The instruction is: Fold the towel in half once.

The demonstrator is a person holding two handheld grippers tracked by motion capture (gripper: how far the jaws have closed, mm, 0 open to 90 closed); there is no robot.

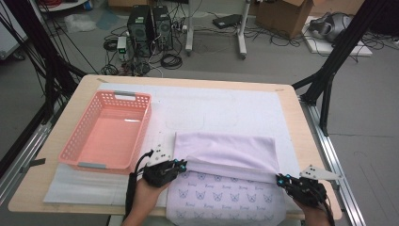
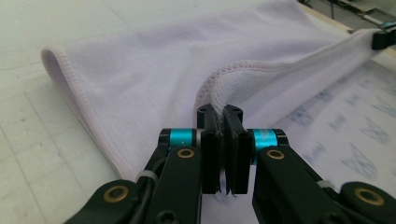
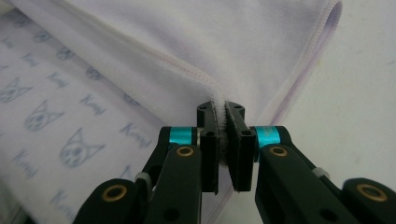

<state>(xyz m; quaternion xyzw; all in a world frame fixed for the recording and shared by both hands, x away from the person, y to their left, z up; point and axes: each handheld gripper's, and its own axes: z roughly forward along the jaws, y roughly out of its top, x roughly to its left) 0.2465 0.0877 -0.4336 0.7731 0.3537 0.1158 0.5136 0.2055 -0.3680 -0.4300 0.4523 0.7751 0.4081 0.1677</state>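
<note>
Lilac cloth, a towel (image 1: 226,155) printed with cat faces, lies half folded on the white mat (image 1: 221,106) at the table's near edge. Left gripper (image 1: 181,163) and right gripper (image 1: 281,179) each pinch its folded hem, jaws clamped tight. Beside the towel's left side sits a pink basket (image 1: 70,146).

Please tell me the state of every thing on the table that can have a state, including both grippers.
Towel: partly folded, plain side over the cat-print side, its folded-over edge gripped at both ends.
Basket: upright, empty, lying left of the towel.
Left gripper: shut on the towel's edge.
Right gripper: shut on the towel's edge.
Table: covered by a white mat.
</note>
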